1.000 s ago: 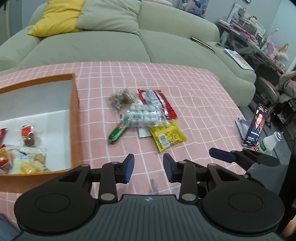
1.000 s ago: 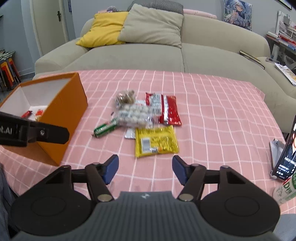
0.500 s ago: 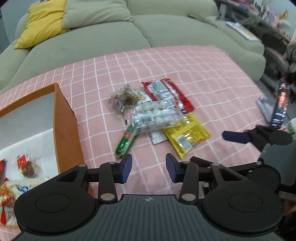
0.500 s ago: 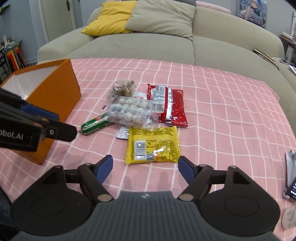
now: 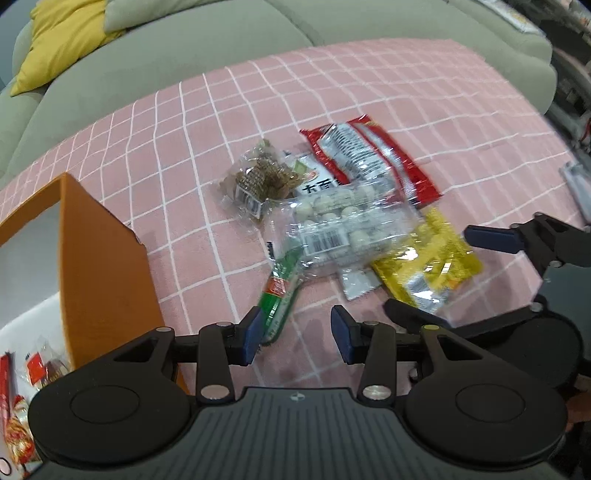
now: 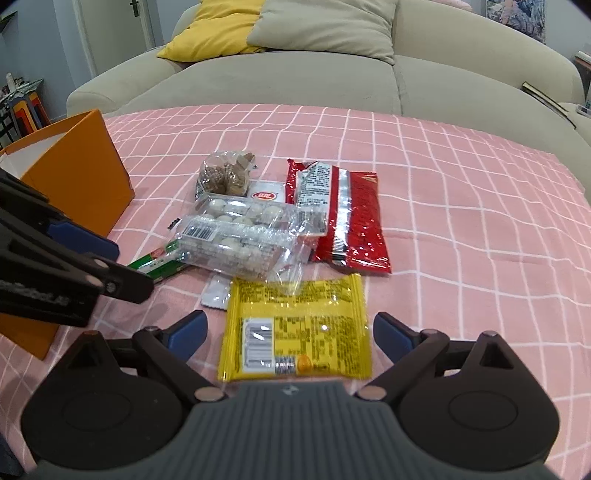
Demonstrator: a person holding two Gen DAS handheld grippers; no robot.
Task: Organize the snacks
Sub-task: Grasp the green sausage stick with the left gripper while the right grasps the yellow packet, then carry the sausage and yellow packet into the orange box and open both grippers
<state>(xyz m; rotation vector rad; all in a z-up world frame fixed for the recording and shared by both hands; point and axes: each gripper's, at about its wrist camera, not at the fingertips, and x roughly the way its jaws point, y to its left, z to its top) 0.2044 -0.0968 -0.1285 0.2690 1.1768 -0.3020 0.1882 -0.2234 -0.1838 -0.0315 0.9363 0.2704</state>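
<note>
A pile of snacks lies on the pink checked cloth: a yellow packet (image 6: pixel 295 328), a red packet (image 6: pixel 343 214), a clear pack of white balls (image 6: pixel 236 240), a brown snack bag (image 6: pixel 225 177) and a green sausage stick (image 5: pixel 280 291). My left gripper (image 5: pixel 295 336) is open just above the cloth, and the near end of the green stick lies beside its left finger. My right gripper (image 6: pixel 290 330) hangs over the yellow packet with its jaws opening wide. The packet lies between the pads, untouched. The orange box (image 5: pixel 103 266) stands to the left and holds a few wrapped snacks (image 5: pixel 40 369).
A small white sachet (image 6: pixel 216 295) lies under the pile's near edge. A grey-green sofa (image 6: pixel 295 74) with a yellow cushion (image 6: pixel 218 29) stands behind the table. The two grippers are close side by side, each showing in the other's view.
Both grippers have come down and forward toward the snack pile. The right jaws have spread much wider over the yellow packet. The left jaws widened a little near the green stick.
</note>
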